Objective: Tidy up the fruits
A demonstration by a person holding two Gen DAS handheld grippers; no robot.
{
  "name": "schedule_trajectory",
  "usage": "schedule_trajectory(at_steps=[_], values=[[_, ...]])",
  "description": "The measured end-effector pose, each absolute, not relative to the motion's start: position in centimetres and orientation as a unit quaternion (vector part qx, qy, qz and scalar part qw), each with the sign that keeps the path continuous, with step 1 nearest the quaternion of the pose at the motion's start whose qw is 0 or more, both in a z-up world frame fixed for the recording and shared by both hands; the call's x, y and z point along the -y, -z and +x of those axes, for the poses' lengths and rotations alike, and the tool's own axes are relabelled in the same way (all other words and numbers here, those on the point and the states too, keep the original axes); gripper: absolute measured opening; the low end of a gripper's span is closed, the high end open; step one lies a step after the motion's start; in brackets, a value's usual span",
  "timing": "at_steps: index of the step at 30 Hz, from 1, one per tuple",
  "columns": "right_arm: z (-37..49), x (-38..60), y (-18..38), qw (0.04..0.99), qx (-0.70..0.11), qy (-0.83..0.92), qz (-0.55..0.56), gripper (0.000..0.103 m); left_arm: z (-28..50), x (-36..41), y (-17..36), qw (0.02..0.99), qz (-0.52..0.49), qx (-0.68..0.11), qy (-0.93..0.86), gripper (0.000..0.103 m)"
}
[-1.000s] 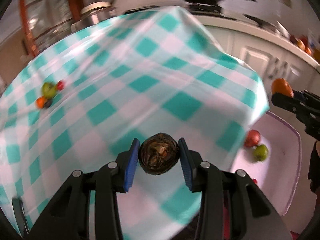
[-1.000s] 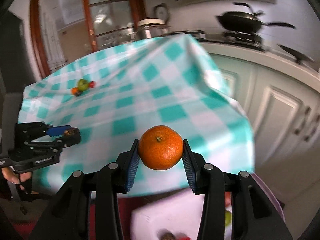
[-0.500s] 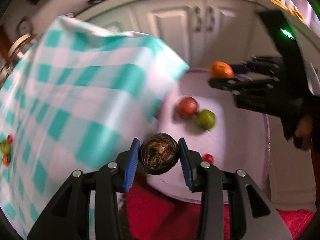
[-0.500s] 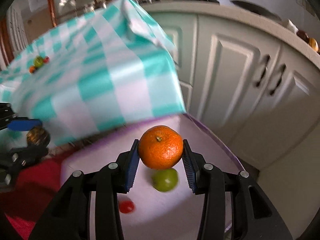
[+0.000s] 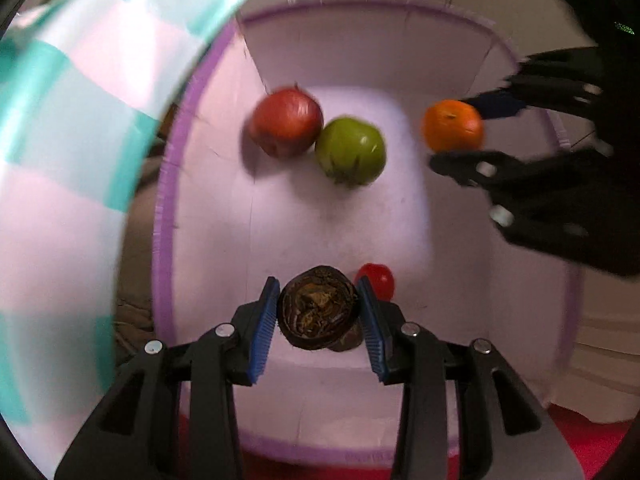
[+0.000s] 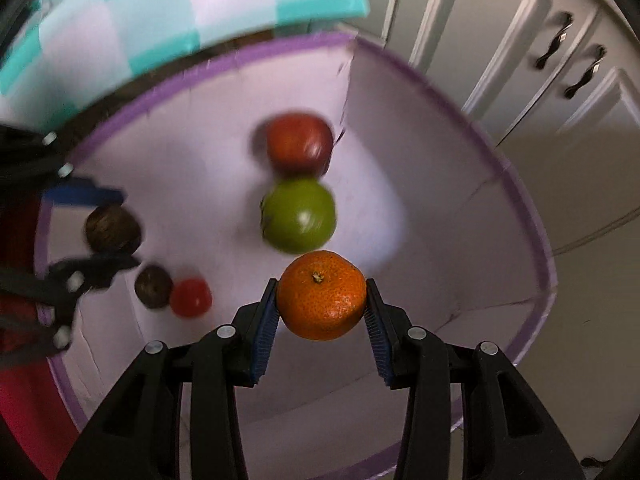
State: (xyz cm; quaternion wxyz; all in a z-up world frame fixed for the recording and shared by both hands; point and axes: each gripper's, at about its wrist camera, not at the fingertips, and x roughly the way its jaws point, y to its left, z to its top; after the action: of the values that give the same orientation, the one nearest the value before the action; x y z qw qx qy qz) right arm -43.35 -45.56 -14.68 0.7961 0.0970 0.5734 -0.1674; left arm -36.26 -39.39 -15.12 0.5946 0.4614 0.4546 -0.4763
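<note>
Both grippers hung over the purple-rimmed bin (image 6: 532,216), left gripper (image 5: 318,312) clamped on the dark brown fruit (image 5: 318,312), right gripper (image 6: 321,302) clamped on the orange (image 6: 321,300); best lowered into bare floor, clear of the green fruit (image 6: 299,214), before releasing.

right gripper (image 6: 321,306) grips orange (image 6: 321,300) | above purple-rimmed box (image 6: 532,216)
</note>
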Motion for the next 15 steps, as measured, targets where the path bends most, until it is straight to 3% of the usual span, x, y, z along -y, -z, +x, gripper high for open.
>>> schedule_trajectory(at_steps=[10, 15], values=[[-42.8, 44.5, 18.5, 0.753, -0.633, 0.163, 0.075, 0.041, -34.6, 41.8, 21.2, 0.571, 0.502, -0.477, 0.441, 0.04], [-43.3, 43.7, 19.9, 0.74, -0.649, 0.158, 0.077, 0.041, -34.2, 42.3, 21.6, 0.565, 0.493, -0.493, 0.441, 0.04]])
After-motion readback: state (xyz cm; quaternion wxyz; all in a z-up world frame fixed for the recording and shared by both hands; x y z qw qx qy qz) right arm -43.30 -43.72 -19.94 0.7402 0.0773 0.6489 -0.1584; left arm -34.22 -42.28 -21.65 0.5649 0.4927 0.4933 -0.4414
